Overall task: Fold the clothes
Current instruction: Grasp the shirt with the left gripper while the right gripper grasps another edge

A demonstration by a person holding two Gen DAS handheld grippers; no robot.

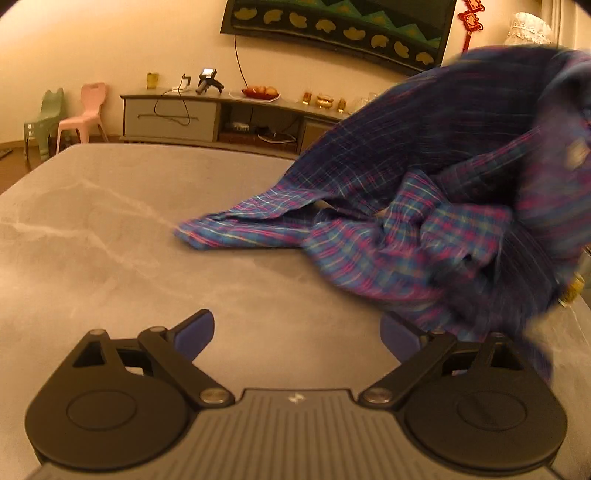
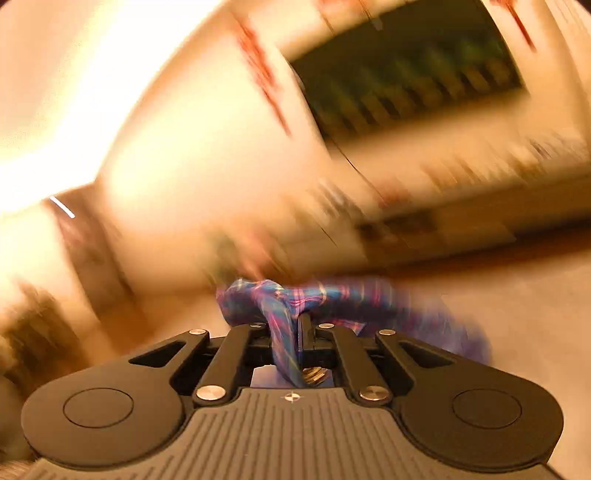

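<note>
A blue and pink plaid shirt (image 1: 424, 206) hangs from the upper right down onto the grey marbled table (image 1: 110, 240), one end trailing flat toward the table's middle. My left gripper (image 1: 297, 334) stands open low over the table, its purple pads wide apart, the right pad touching or just under the shirt's lower edge. In the right wrist view, heavily blurred by motion, my right gripper (image 2: 299, 321) is shut on a bunched fold of the plaid shirt (image 2: 280, 299), held up high above the table.
Behind the table stands a low grey TV cabinet (image 1: 184, 114) with a fruit plate (image 1: 260, 92), small jars and cables. A pink chair (image 1: 86, 114) and a green chair (image 1: 42, 122) stand at far left. A dark framed screen (image 1: 340, 26) hangs on the wall.
</note>
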